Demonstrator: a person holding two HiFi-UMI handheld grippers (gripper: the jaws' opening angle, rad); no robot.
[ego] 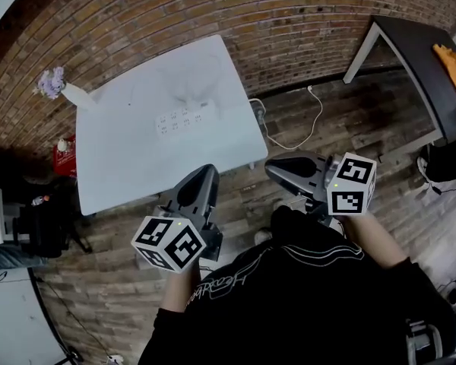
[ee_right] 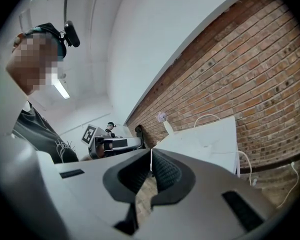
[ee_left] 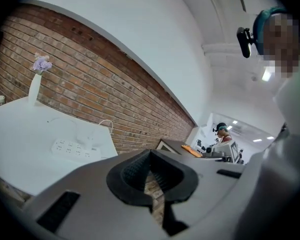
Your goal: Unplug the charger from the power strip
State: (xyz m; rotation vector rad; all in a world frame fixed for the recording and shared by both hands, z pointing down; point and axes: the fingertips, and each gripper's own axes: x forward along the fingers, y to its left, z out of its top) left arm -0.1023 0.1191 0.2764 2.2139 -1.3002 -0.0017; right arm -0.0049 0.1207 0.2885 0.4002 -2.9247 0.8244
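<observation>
- Your left gripper (ee_left: 150,153) has its jaws pressed together, with nothing between them.
- Your right gripper (ee_right: 151,153) is the same: jaws closed tip to tip and empty.
- In the head view, your left gripper's tip is at the near edge of the white table (ego: 129,166). Your right one sits just past the table's near right corner, over the floor.
- The power strip (ego: 184,118) lies flat mid-table, at about 12 o'clock from your left gripper and 10 o'clock from your right, well apart from both.
- The charger (ee_left: 84,135) stands plugged in toward the strip's right end, and its white cable (ee_left: 106,121) loops behind it.
- A vase of flowers (ego: 57,84) stands at the table's 10 o'clock corner.
</observation>
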